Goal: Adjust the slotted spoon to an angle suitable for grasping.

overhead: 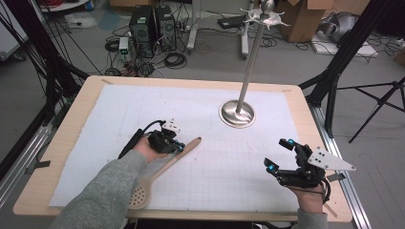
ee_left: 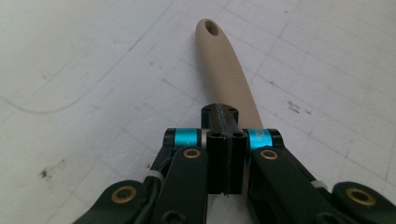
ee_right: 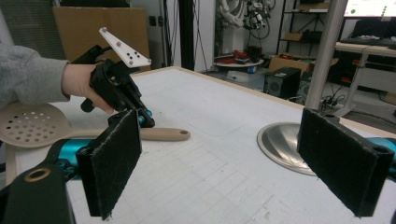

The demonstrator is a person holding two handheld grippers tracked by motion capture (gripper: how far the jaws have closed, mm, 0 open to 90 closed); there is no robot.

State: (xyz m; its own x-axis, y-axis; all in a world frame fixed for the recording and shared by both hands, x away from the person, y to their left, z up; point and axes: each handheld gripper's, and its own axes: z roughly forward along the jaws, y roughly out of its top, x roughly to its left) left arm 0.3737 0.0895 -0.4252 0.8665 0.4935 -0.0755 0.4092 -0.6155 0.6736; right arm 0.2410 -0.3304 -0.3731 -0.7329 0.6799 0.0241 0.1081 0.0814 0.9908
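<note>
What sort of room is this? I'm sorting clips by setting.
Probably a lab or workshop: computer towers and loose cables on the floor, cardboard boxes, and dark tripod stands around the table.

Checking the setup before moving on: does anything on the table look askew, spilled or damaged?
Nothing stands out. The slotted spoon lies flat on the mat, with the left gripper at its handle. The metal stand is upright, nothing spilled.

Place: lab or workshop.
Signs: computer towers (overhead: 153,24), loose cables (overhead: 174,59) and cardboard boxes (overhead: 305,16) beyond the table (overhead: 62,138); tripod legs beside it.
</note>
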